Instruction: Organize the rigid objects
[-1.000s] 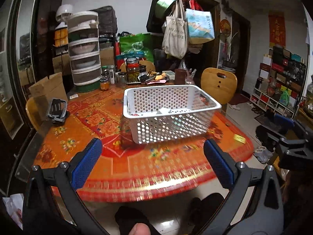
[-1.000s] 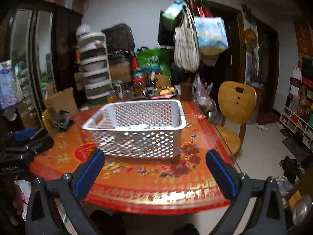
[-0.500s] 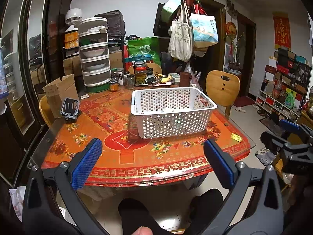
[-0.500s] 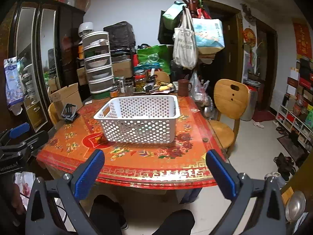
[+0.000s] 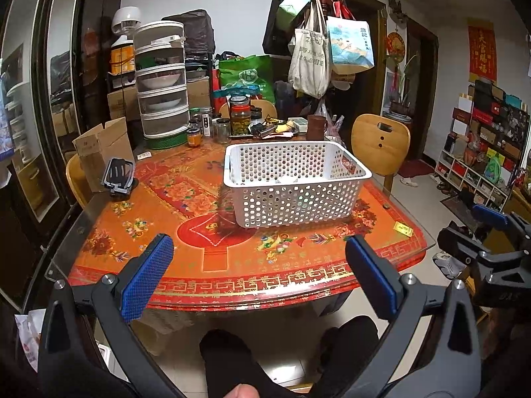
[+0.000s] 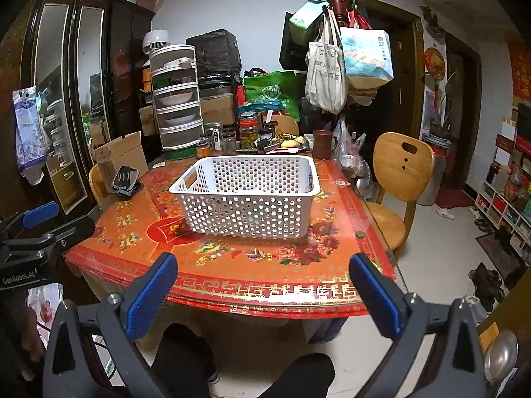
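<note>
A white perforated plastic basket (image 5: 295, 182) stands on the red patterned table (image 5: 205, 242); it also shows in the right wrist view (image 6: 247, 195). Something pale lies inside it, mostly hidden by the wall. My left gripper (image 5: 259, 272) is open and empty, held back from the table's front edge. My right gripper (image 6: 264, 285) is open and empty too, also off the front edge. A black phone stand (image 5: 117, 175) sits at the table's left side.
Jars (image 5: 239, 119), a brown mug (image 5: 315, 127) and a stacked food cover (image 5: 162, 86) crowd the far side. A cardboard box (image 5: 103, 146) is at the left. Wooden chairs (image 6: 401, 169) stand around. My knees (image 5: 232, 358) are below the table edge.
Both grippers have pulled back and away from the table; the basket now looks smaller and farther. Both stay open and empty.
</note>
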Available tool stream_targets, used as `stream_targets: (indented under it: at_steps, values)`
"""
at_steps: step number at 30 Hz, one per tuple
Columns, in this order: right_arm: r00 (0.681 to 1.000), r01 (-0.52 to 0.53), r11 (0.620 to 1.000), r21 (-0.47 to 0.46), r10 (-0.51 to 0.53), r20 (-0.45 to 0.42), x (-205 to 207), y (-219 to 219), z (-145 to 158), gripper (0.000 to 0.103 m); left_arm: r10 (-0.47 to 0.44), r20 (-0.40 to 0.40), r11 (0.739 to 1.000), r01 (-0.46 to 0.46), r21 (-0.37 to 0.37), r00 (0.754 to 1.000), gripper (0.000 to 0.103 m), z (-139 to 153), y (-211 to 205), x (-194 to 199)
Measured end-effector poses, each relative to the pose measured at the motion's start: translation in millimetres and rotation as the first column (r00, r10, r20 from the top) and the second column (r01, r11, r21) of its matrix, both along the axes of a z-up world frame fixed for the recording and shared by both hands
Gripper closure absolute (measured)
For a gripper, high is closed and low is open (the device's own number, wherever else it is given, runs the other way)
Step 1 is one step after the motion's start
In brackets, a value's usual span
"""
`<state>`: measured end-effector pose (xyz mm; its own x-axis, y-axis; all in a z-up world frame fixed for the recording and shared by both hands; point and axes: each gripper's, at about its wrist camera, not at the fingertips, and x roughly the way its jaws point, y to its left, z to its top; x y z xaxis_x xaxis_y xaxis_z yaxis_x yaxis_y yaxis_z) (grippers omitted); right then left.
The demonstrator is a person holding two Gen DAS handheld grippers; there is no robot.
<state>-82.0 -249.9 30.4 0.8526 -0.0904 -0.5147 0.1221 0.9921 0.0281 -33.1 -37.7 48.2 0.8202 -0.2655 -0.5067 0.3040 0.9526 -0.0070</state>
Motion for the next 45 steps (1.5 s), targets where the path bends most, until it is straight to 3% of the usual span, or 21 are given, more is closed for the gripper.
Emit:
stream_targets:
  at_steps: [45]
  values:
    - [1.0, -0.007, 1.0, -0.003, 0.007, -0.01, -1.2, 2.5, -2.6, 0.0, 0.009, -0.01, 1.0, -0.009, 0.005, 1.0, 0.001, -5.1, -10.2, 3.4]
